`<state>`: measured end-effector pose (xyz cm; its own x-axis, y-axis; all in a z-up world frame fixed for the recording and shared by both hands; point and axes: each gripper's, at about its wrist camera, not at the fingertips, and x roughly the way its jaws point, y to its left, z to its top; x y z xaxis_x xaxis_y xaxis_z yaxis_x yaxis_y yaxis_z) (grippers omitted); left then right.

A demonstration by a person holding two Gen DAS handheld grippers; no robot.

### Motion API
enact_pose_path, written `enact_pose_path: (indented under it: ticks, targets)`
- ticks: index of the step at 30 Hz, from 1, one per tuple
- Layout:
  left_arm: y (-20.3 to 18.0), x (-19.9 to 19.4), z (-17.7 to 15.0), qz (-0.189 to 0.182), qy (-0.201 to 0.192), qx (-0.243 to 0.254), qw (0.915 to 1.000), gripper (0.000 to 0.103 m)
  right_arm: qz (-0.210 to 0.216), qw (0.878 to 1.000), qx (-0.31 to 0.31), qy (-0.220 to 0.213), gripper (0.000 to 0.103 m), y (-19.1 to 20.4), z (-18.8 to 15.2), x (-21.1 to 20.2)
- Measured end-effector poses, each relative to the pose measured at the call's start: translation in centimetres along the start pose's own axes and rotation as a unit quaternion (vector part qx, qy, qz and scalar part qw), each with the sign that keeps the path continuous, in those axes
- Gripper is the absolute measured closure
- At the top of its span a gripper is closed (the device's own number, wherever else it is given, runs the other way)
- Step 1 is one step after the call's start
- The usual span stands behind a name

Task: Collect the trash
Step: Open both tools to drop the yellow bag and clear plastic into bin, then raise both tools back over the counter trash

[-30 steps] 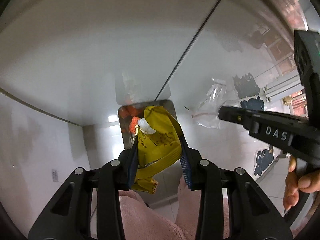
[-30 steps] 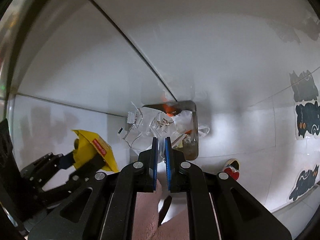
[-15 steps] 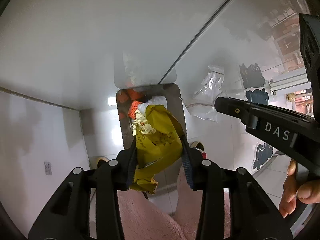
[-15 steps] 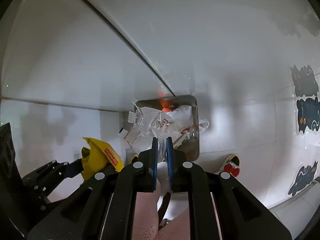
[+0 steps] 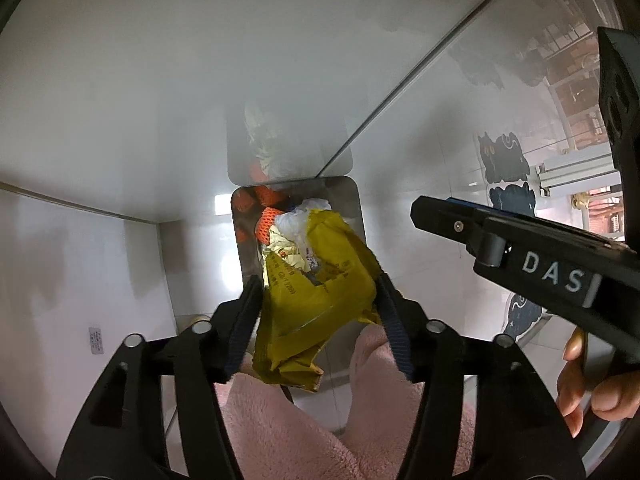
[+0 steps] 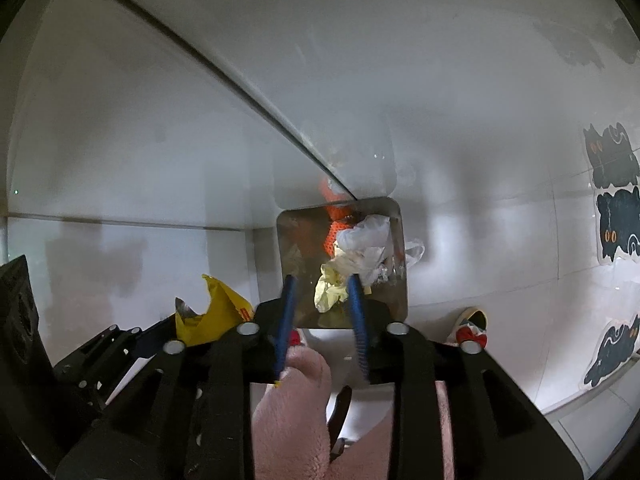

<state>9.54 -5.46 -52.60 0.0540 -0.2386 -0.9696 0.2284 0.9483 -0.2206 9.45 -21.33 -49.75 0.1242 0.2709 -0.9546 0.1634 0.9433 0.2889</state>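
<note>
The left gripper (image 5: 316, 312) is clamped on a crumpled yellow wrapper (image 5: 316, 300), its blue-padded fingers (image 5: 240, 332) pressing the foil from both sides. It hangs just above the near edge of the steel bin (image 5: 356, 200), which stands on the floor against the white wall. The bin already holds orange netting (image 5: 266, 226), white plastic (image 5: 298, 220) and pale yellow paper.

To drop it well, I judge the wrapper should be carried further over the middle of the opening before the jaws part, since its lower tail dangles over the near rim and could catch there or spill onto the tiles. Opening wide and at once should let the springy foil fall free rather than cling to a pad.

To the right, the right gripper (image 6: 322, 320) stands with its jaws apart and nothing between them, poised over the bin (image 6: 402, 264), where a clear bag (image 6: 366, 240) lies on top of the pile. The wrapper (image 6: 214, 312) shows at its lower left.

Readable writing: "DAS" in white on the right gripper's body (image 5: 552, 276). The wrapper carries dark print and a red logo patch, too creased to read. Cat stickers (image 6: 612, 188) on the far wall bear no text
</note>
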Motion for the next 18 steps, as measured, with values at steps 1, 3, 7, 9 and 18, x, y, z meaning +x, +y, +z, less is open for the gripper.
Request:
enact_pose_path:
  ticks: [1, 3, 7, 9, 18]
  targets:
    - [0.0, -0.1, 0.0, 0.002, -0.001, 0.001, 1.0, 0.038, 0.0, 1.0, 0.002, -0.002, 0.062, 0.0, 0.0, -0.1]
    - [-0.1, -0.2, 0.0, 0.006, -0.002, 0.0, 1.0, 0.031, -0.001, 1.0, 0.005, -0.007, 0.057, 0.0, 0.0, -0.3]
    - [-0.2, -0.5, 0.1, 0.017, -0.006, 0.003, 0.9998, 0.02, -0.003, 1.0, 0.014, -0.016, 0.046, -0.4, 0.1, -1.1]
    - [-0.3, -0.8, 0.2, 0.024, -0.009, 0.005, 0.9996, 0.014, -0.007, 1.0, 0.018, -0.019, 0.036, -0.6, 0.2, -1.3]
    - [-0.6, -3.3, 0.3, 0.028, -0.017, 0.018, 0.9993, 0.008, -0.002, 0.999, 0.023, -0.033, 0.007, -1.2, -0.2, -3.5]
